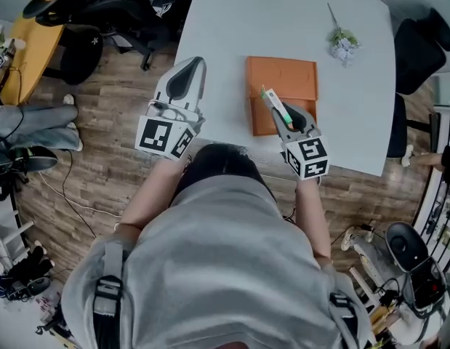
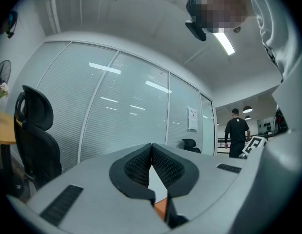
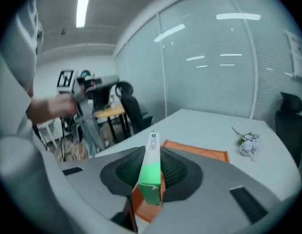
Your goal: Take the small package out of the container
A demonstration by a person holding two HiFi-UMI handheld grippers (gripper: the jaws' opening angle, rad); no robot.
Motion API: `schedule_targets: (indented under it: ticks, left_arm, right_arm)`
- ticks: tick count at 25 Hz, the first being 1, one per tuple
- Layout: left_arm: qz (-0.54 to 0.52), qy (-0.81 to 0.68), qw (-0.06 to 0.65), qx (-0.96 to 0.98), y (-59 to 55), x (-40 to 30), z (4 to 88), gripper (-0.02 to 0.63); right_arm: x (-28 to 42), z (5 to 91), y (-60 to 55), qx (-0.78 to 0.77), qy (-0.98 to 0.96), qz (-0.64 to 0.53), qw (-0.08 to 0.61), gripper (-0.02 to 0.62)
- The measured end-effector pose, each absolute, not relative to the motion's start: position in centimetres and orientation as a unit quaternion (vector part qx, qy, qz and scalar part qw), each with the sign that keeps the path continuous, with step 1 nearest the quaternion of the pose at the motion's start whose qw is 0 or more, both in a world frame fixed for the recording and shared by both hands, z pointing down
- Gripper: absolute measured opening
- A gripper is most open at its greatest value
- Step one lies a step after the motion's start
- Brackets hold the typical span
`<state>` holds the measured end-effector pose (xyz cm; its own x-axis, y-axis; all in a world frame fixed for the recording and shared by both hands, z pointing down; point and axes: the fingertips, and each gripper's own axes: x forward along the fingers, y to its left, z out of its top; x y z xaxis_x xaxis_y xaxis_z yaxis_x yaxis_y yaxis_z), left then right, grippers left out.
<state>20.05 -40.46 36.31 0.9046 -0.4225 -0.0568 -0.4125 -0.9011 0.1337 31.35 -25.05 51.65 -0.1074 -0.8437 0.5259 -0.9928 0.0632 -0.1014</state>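
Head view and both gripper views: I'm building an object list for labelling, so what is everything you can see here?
table: one, white, centre of the head view
container: one, orange, flat on the table in front of the person
small package: one, green and white, raised over the container, between the right gripper's jaws
flower sprig: one, pale, far right part of the table
office chairs: at least two, black, beside the table
side table: one, yellow, far left
bystander: one, in black, background of the left gripper view
left gripper: jaws together, empty, at the table's near edge
right gripper: closed on the small package
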Motion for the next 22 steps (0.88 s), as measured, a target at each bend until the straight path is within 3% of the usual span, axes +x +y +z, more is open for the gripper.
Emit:
schedule_targets:
  ticks: [3, 7, 13, 22]
  left_arm:
    - [-0.058, -0.219, 0.047, 0.973, -39.6, 19.4, 34.3, 0.02]
    - [-0.064, -0.218, 0.042, 0.973, -39.8, 19.8, 32.5, 0.02]
    - [-0.084, -0.224, 0.025, 0.971, -40.2, 20.4, 29.4, 0.02]
    - [-0.092, -0.227, 0.015, 0.969, -39.5, 20.5, 27.9, 0.02]
  right_arm:
    - [33.2, 45.2, -24.9, 0.69, -0.698, 0.188, 0.042, 0.114]
    - [36.2, 38.0, -25.4, 0.732, -0.672, 0.106, -0.041, 0.114]
    - [38.2, 30.3, -25.2, 0.763, -0.645, -0.011, -0.054, 0.114]
    - [38.3, 27.6, -24.5, 0.777, -0.625, -0.037, -0.07, 0.114]
